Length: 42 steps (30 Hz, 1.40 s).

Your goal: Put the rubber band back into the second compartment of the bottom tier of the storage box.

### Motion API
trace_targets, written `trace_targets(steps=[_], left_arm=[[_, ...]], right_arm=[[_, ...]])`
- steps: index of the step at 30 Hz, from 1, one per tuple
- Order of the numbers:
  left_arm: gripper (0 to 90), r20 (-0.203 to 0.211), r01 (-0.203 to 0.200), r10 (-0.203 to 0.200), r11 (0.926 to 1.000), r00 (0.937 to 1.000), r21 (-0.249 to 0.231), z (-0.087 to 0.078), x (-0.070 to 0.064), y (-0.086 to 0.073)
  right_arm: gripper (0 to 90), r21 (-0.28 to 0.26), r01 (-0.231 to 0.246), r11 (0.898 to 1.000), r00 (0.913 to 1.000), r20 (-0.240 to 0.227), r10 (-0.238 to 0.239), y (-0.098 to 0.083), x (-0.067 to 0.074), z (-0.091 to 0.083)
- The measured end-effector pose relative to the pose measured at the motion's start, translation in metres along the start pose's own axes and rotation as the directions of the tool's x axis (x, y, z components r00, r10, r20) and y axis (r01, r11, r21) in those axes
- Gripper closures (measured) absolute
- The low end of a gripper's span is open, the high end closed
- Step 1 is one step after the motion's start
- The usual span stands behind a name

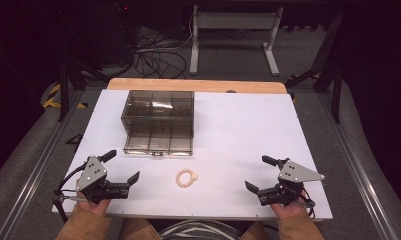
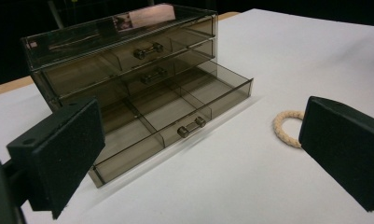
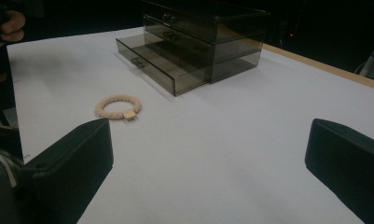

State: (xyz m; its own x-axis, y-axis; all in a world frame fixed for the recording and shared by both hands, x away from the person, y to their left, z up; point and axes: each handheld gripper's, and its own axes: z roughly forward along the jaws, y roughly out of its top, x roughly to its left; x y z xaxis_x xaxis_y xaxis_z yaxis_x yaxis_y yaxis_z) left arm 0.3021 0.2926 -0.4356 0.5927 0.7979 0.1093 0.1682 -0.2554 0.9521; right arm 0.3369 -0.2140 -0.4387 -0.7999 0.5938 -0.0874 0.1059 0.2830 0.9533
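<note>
The beaded bracelet (image 1: pixel 186 178) is lying flat on the white table (image 1: pixel 248 130), between the left gripper (image 1: pixel 122 167) and the right gripper (image 1: pixel 260 173), with bare tabletop all around it. Both grippers are resting near the table's near edge with jaws standing wide apart and gripping nothing. Just beyond the bracelet, the smoky drawer box (image 1: pixel 158 115) is sitting with its bottom drawer (image 2: pixel 170 126) pulled out towards it, not touching.

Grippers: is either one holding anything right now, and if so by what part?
Nothing is held. The left gripper and right gripper are both open and empty; the bracelet lies untouched on the table between them.
</note>
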Motion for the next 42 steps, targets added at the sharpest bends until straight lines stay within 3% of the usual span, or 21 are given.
trace_targets(steps=[10,19,25,42], left_arm=[[0.9,0.021,0.01,-0.01,0.9999,0.9997,-0.004,0.001,0.0,0.002],[1.2,0.026,-0.01,0.01,1.0,0.9996,-0.001,0.001,-0.002,0.004],[2.6,0.062,0.014,-0.015,0.9998,0.998,0.01,0.005,-0.002,0.011],[3.0,0.169,-0.024,0.017,0.999,0.9855,0.038,0.034,-0.015,0.037]], right_arm=[[2.3,0.004,-0.006,1.0,1.0,-0.006,0.006,-0.001,0.0,0.001],[2.6,0.01,-0.005,1.0,0.9999,-0.01,0.005,-0.001,0.0,0.002],[2.9,0.018,-0.009,1.0,0.9998,-0.017,0.009,-0.002,0.001,0.004],[3.0,0.037,-0.015,0.999,0.9994,-0.029,0.016,-0.004,0.001,0.009]])
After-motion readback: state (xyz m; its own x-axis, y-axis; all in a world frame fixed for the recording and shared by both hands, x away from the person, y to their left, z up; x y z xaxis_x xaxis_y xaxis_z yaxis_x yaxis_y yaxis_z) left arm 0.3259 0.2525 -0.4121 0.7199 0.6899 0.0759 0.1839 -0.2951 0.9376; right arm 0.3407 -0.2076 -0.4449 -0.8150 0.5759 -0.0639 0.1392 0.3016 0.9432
